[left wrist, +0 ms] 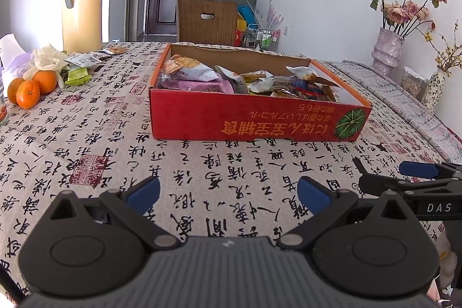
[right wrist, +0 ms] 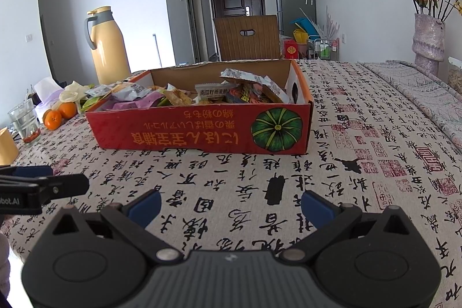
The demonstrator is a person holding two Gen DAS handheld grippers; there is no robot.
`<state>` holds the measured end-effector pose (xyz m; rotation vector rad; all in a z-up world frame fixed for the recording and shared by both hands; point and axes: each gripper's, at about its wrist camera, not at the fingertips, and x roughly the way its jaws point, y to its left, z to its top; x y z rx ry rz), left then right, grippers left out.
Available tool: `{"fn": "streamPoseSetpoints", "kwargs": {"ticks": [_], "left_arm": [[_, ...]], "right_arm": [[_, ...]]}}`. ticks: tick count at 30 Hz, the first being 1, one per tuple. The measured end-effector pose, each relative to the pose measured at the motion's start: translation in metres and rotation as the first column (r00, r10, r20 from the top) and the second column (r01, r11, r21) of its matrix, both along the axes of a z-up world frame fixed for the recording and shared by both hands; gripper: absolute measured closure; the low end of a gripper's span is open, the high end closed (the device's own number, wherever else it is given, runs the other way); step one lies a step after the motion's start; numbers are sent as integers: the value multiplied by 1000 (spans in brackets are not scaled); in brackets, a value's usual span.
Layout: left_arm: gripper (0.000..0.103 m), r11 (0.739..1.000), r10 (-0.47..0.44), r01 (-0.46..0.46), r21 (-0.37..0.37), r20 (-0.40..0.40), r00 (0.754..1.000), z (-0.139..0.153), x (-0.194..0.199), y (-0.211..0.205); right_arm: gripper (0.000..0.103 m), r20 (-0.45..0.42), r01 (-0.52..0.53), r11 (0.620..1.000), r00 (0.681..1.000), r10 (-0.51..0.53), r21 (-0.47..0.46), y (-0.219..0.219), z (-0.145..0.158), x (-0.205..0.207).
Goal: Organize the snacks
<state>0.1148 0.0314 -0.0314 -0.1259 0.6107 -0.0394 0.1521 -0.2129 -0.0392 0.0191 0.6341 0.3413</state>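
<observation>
Table (left wrist: 101, 140) draped in a calligraphy-print cloth; a shallow red cardboard box (left wrist: 260, 117) with a green pumpkin printed on its near wall sits mid-table, text on it upside down; the box is heaped with snack packets (left wrist: 202, 74), among them a purple pack and several white and orange wrappers. More snack packets (left wrist: 83, 59) lie loose on the cloth well left of the box, beside three oranges (left wrist: 29, 90) and a crumpled white cloth. Behind those stands a tall yellow thermos jug (left wrist: 82, 5) with a grey handle; a glass (right wrist: 24, 120) nearer the left edge. A vase of dried roses (left wrist: 388, 51) stands at far right; a brown chair back (left wrist: 206, 19) shows beyond the box.

Left tool (left wrist: 229, 194) low over bare cloth in front of the box, blue pads spread wide, nothing between them; right tool (right wrist: 231, 205) just beside it, likewise spread and empty.
</observation>
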Motion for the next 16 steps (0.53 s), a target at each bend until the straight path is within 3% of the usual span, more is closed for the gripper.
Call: {"fn": "streamPoseSetpoints", "kwargs": {"ticks": [16], "left_arm": [[0,1000,8,-8,0,5,1000,1,-2,1]], "right_arm": [[0,0,0,1000,1000,0,1,0,0,0]]}}
